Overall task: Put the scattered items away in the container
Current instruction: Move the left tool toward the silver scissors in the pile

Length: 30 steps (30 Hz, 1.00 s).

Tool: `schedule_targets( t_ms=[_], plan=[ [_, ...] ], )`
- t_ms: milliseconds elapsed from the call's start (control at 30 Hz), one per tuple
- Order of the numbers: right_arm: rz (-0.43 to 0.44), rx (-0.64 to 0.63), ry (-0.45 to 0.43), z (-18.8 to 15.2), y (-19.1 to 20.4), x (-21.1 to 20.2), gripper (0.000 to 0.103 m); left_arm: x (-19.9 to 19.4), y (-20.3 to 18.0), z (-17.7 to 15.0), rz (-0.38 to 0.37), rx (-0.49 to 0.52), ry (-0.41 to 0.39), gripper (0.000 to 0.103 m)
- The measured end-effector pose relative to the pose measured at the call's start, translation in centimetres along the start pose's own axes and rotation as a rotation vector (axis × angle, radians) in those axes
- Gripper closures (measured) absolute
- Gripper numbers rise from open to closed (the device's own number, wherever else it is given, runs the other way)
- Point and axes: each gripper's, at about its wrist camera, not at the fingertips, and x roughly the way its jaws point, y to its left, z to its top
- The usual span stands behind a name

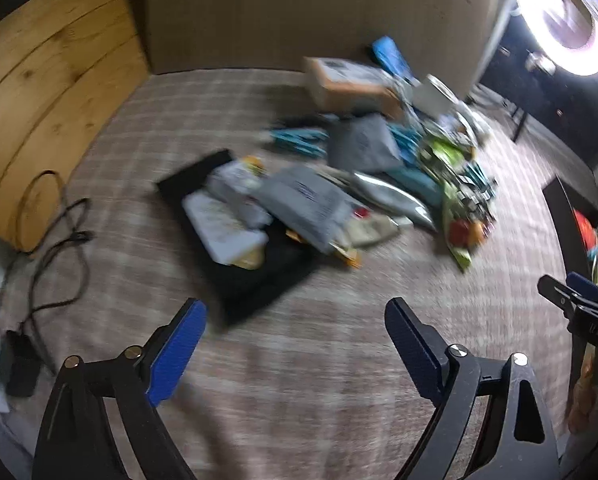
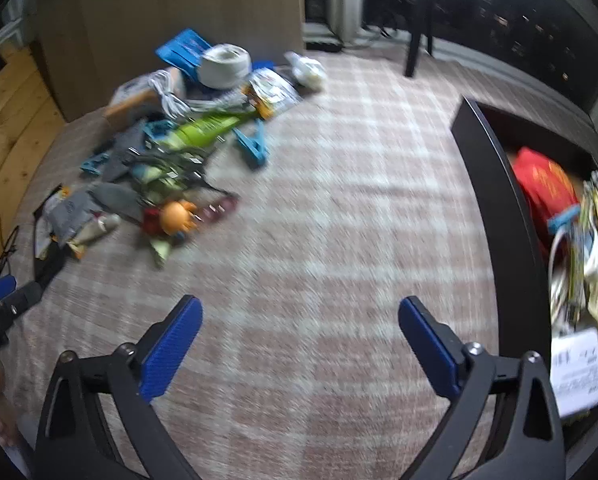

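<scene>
A heap of scattered items (image 1: 379, 168) lies on the checked carpet: grey pouches, a silver packet, green wrappers, blue hangers, a cardboard box. In the right wrist view the same heap (image 2: 171, 148) sits at the left. A black container (image 2: 495, 200) stands at the right, holding a red bag (image 2: 547, 184), cables and papers; its edge shows in the left wrist view (image 1: 563, 208). My left gripper (image 1: 295, 312) hangs open over bare carpet, short of a flat black item (image 1: 267, 280) under the packets. My right gripper (image 2: 299, 312) is open and empty, left of the container.
Black cables (image 1: 55, 248) and a charger lie at the left by a wooden panel (image 1: 55, 80). A cardboard sheet (image 1: 299, 8) leans at the back. A ring light (image 1: 567, 12) glares top right. A chair leg (image 2: 413, 52) stands by the dark window.
</scene>
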Motion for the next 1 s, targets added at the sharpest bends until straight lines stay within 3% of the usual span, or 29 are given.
schedule_targets(
  t_ms=[133, 267, 633, 733, 900, 1000],
  plan=[
    [0.050, -0.010, -0.007, 1.4, 0.0, -1.8, 0.018, -1.5, 1.7, 2.2, 0.018, -0.023, -0.013, 0.017],
    [0.108, 0.027, 0.015, 4.1, -0.7, -2.6, 0.040, -2.5, 1.6, 5.3, 0.003, -0.007, -0.016, 0.020],
    [0.138, 0.015, 0.094, 9.5, 0.4, -1.5, 0.068, 0.9, -7.0, 9.4, -0.156, 0.080, 0.084, 0.053],
    [0.167, 0.044, 0.140, 10.3, 0.6, 0.1, 0.070, 2.3, -9.4, 10.0, -0.153, 0.141, 0.101, 0.054],
    [0.190, 0.093, 0.208, 11.1, 0.8, 2.6, 0.072, 5.1, -10.7, 10.9, -0.168, 0.154, 0.160, 0.068],
    [0.195, 0.093, 0.233, 11.5, 1.3, 3.8, 0.073, 5.9, -11.1, 11.1, -0.188, 0.178, 0.159, 0.068]
  ],
)
